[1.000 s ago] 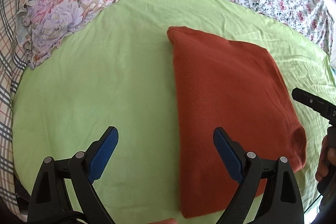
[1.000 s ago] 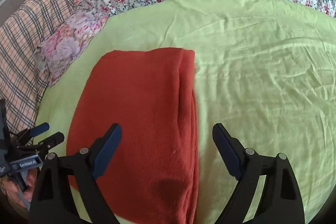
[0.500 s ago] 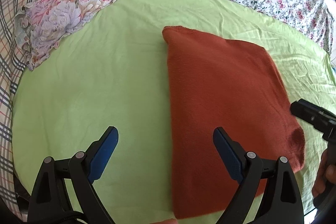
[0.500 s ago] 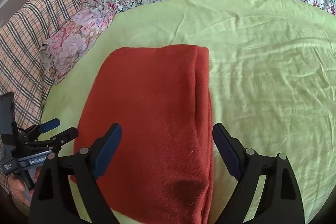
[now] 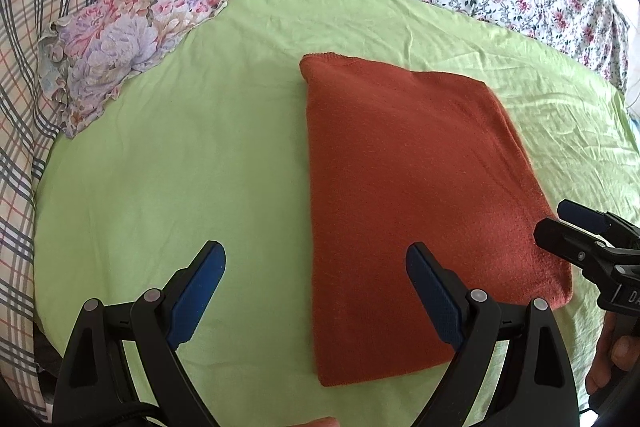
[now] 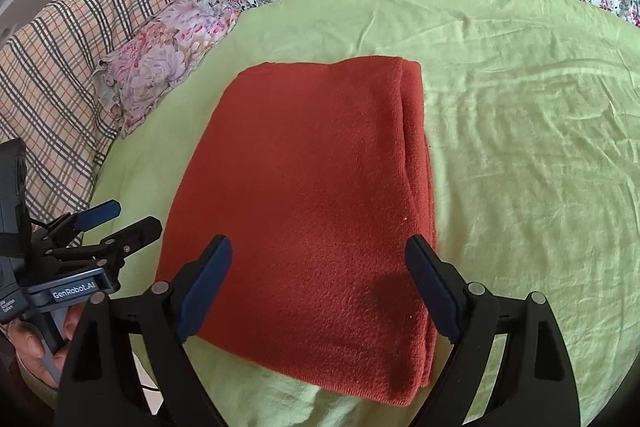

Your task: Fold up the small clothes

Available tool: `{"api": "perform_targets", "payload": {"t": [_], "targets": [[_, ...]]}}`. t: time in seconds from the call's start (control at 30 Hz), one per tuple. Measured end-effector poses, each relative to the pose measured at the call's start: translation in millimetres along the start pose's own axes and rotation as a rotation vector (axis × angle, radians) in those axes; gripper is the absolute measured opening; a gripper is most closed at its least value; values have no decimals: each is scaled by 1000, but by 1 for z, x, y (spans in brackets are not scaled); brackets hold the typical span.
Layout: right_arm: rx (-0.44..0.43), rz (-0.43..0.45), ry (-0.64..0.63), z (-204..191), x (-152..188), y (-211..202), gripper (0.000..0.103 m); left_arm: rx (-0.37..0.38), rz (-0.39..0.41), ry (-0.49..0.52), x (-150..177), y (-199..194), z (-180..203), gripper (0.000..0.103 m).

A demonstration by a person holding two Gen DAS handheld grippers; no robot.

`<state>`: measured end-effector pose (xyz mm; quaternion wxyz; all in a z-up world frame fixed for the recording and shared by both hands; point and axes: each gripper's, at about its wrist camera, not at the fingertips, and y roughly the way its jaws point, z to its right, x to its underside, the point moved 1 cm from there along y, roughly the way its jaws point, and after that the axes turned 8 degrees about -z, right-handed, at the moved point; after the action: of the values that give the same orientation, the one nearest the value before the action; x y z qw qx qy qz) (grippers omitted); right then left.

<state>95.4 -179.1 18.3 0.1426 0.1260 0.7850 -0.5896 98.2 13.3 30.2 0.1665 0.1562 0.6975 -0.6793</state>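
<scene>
Your folded garment (image 6: 304, 211) lies on the sheet (image 6: 520, 147), between your right claw's (image 6: 320, 291) spread fingers. Your left claw (image 5: 316, 291) straddles its left edge. The pillow (image 5: 120, 43) sits beyond, far left.

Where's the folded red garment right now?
The folded red garment lies flat on the green sheet, centred ahead of the right tongs and right of centre in the left wrist view, untouched.

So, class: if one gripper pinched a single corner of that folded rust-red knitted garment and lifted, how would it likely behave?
The folded rust-red knitted garment would probably flop and unfold, since its stacked layers along the right edge look soft and loose. It seems fairly light: it barely dents the light green sheet. Its fuzzy surface suggests it would drag rather than slide if pushed.
</scene>
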Motion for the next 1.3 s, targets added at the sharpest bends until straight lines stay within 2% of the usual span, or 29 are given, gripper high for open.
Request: {"api": "perform_targets", "payload": {"t": [0.5, 1.3], "targets": [[15, 10, -8, -3, 15, -11, 90, 15, 25, 43, 12, -10, 10, 92], [8, 2, -21, -9, 23, -12, 94, 1, 11, 66, 21, -7, 10, 94]]}}
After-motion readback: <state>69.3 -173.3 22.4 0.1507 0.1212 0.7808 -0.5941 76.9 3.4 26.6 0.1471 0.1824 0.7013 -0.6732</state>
